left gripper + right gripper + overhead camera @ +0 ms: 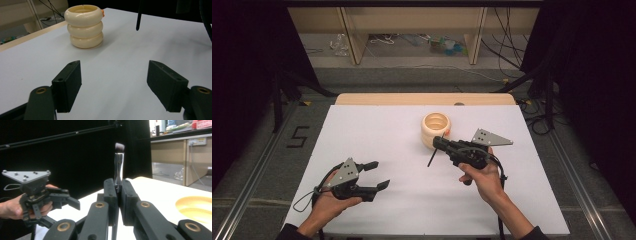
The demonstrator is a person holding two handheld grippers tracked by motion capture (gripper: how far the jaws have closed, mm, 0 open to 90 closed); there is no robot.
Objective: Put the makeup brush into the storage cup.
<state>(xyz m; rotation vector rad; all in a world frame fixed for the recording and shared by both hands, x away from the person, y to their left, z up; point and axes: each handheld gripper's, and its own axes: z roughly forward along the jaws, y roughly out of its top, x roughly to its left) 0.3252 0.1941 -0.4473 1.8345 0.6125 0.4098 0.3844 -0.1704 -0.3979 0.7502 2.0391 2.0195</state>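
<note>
Cream holder, three stacked rounded rings, open top, is standing upright on the white worktop, toward the far edge and a little right of centre. High view is showing a pale hollow interior; nothing is visible lying in it. Right gripper view is catching just the rim and the tan inside of the holder at lower right. A small orange spot is sitting at its upper rim on the right side in the left gripper view.

Makeup brush: the right gripper is clamping it at the handle, pads pressed on either side. In the right gripper view the long axis is running straight up the frame, dark bristle tuft on top, silver ferrule below it, handle passing down between the pads. In the high view the dark handle end of the brush is hanging below the jaws, slanting down toward the near-left, tip just above or at the worktop; cannot tell which. Brush is sitting just near-side of the holder, beside it, not inside.

Left gripper is hovering over the near-left part of the worktop, jaws spread wide, nothing between them, well apart from the holder and pointing toward it.
</note>
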